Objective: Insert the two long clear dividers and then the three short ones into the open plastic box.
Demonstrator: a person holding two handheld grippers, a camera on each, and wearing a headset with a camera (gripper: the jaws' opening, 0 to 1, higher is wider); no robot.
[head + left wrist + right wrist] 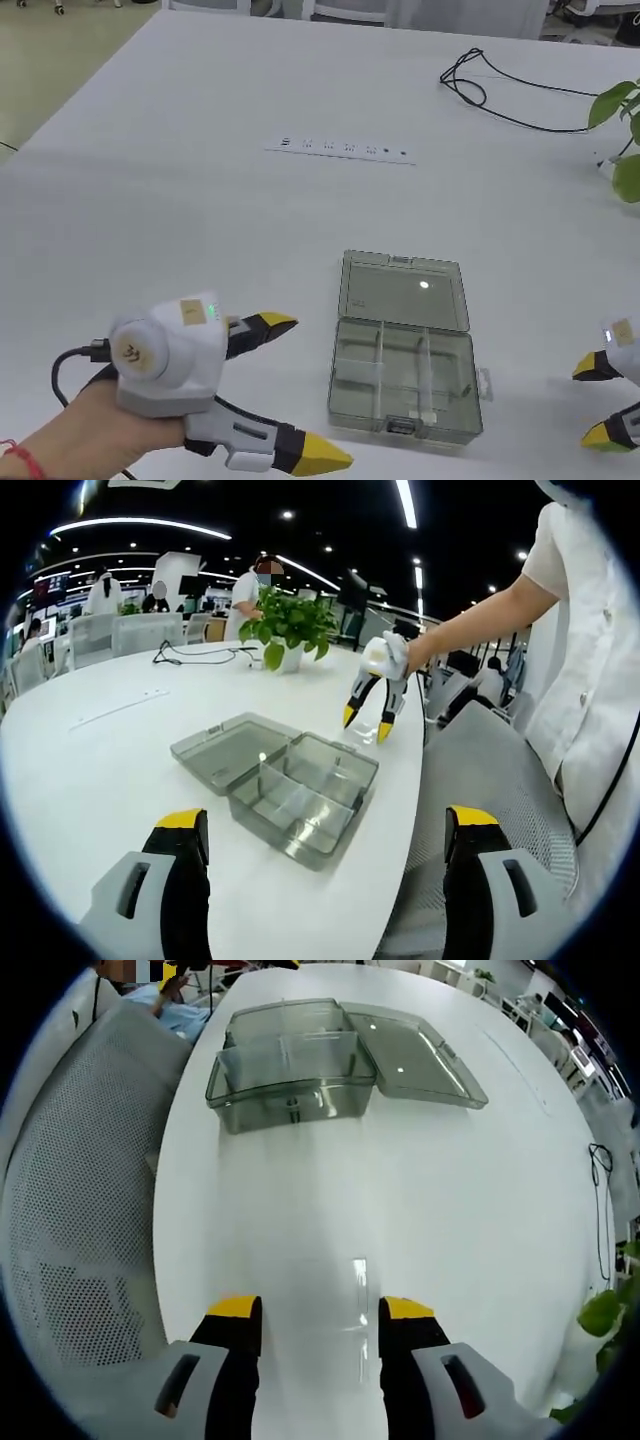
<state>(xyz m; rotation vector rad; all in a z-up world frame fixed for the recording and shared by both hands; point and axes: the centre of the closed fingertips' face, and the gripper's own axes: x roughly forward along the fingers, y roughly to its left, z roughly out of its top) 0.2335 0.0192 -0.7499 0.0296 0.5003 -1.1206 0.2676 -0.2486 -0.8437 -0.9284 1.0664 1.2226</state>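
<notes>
Two long dividers [425,368] and maybe one short [357,366] look seated in the box [360,412], rest to go, left hand-held gripper [314,392] and right hand-held gripper [586,403] both wide open, empty.

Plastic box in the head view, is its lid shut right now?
No, the plastic box is open, with its lid laid back flat on the table behind the compartments.
</notes>
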